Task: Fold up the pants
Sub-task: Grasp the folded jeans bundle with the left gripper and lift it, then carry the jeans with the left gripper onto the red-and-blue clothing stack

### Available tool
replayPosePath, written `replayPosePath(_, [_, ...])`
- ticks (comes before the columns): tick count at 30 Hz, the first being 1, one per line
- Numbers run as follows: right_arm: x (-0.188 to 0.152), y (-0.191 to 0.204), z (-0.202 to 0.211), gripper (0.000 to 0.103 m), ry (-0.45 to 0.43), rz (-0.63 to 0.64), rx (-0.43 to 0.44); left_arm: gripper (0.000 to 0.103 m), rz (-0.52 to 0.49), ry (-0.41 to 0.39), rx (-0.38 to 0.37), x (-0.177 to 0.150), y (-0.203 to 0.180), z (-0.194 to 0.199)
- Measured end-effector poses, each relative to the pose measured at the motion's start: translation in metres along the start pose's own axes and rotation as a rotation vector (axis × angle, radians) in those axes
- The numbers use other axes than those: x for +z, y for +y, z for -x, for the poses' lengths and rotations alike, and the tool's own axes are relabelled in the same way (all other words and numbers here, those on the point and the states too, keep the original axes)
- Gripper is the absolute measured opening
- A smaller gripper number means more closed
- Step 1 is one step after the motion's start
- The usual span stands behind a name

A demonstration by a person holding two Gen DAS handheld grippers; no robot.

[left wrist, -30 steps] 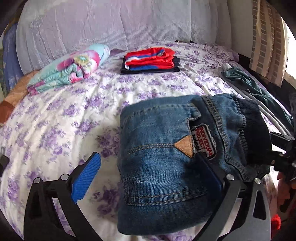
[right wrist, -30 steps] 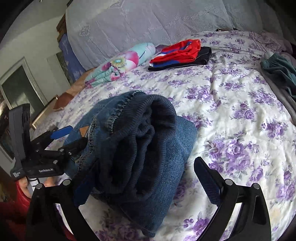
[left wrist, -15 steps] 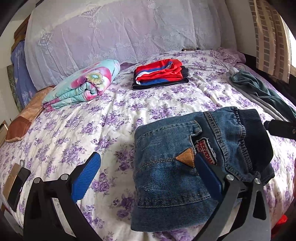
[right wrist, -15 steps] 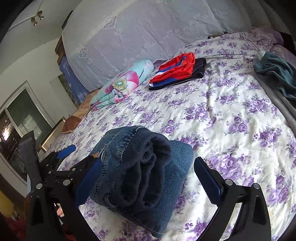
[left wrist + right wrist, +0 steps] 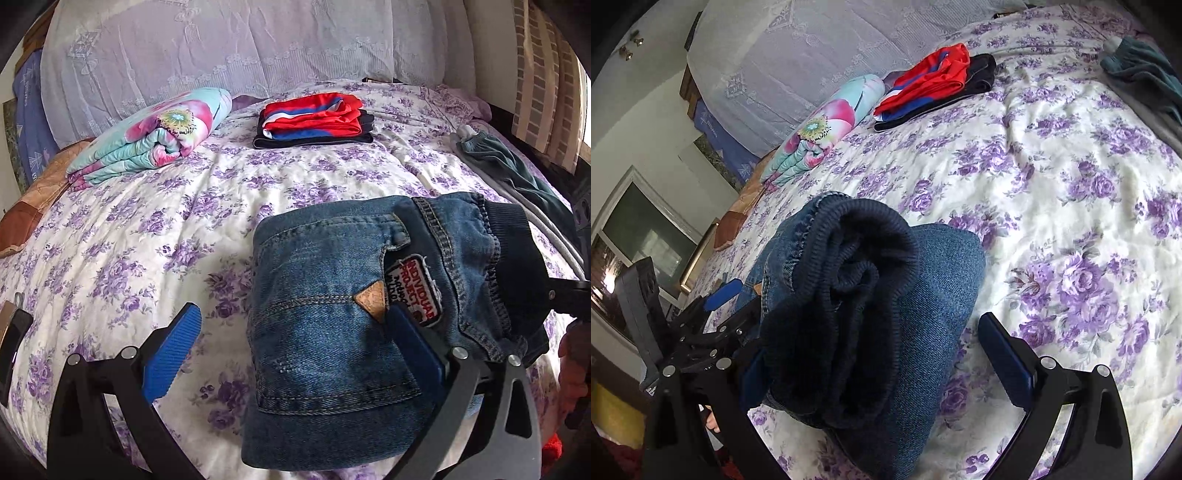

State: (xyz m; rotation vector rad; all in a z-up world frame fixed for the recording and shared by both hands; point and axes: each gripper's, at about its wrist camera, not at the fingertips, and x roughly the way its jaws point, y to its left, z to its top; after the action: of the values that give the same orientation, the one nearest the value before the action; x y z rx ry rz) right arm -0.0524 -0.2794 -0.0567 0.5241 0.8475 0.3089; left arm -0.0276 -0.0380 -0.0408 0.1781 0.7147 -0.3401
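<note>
The folded blue denim pants (image 5: 332, 332) lie on the purple-flowered bed (image 5: 147, 240). The left gripper (image 5: 291, 343) and right gripper (image 5: 871, 362) are both spread wide around them.

Left wrist: low over the bed (image 5: 155, 236), facing the headboard, close above folded jeans (image 5: 332, 332). Right wrist: lower and nearer, tilted, aimed at their waistband end (image 5: 849, 295). Shared: jeans, red folded stack (image 5: 314, 118) (also (image 5: 934, 81)), floral bedding.

Soft, even daylight fills both views; the bed (image 5: 155, 229) is bright with faint shadows. Fisheye bending and dark vignetting mark the edges; focus stays sharp.
</note>
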Motion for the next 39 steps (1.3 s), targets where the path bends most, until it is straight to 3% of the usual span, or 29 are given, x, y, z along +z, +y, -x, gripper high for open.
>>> replayPosePath(8, [0.002,0.002,0.0,0.099,0.009,-0.004,0.007,0.098,0.044,0.019,-0.05,-0.002,0.006,-0.004])
replayPosePath(12, [0.004,0.006,-0.025,0.1,0.078,0.008,0.041,0.098,0.158,0.126,-0.298,-0.009,0.015,-0.023])
replayPosePath(14, [0.003,0.017,-0.03,0.097,0.056,0.08,0.017,0.098,0.161,0.123,-0.304,-0.009,0.016,-0.028])
replayPosePath(16, [0.007,0.025,-0.024,0.07,0.036,0.116,0.036,0.09,0.174,0.118,-0.294,-0.005,0.017,-0.023])
replayPosePath(18, [0.01,0.035,-0.017,0.064,0.012,0.162,0.018,0.076,0.165,0.09,-0.266,0.0,0.017,-0.015])
replayPosePath(24, [0.014,0.054,-0.001,0.059,-0.054,0.262,-0.025,0.066,0.163,0.076,-0.286,0.018,0.022,-0.003])
replayPosePath(27, [0.028,0.061,0.008,0.059,-0.09,0.313,-0.031,0.065,0.135,0.036,-0.272,0.034,0.021,0.006])
replayPosePath(30, [0.065,0.053,0.002,0.059,-0.091,0.289,-0.004,0.065,0.112,0.031,-0.266,0.071,0.024,-0.006])
replayPosePath(34, [0.158,0.045,-0.027,0.059,-0.119,0.288,-0.026,0.065,0.096,0.032,-0.236,0.161,0.032,-0.056])
replayPosePath(36, [0.22,0.043,-0.04,0.059,-0.153,0.288,-0.039,0.065,0.095,0.001,-0.208,0.22,0.039,-0.081])
replayPosePath(39, [0.307,0.041,-0.065,0.059,-0.198,0.315,-0.065,0.063,0.007,-0.141,-0.146,0.304,0.034,-0.101])
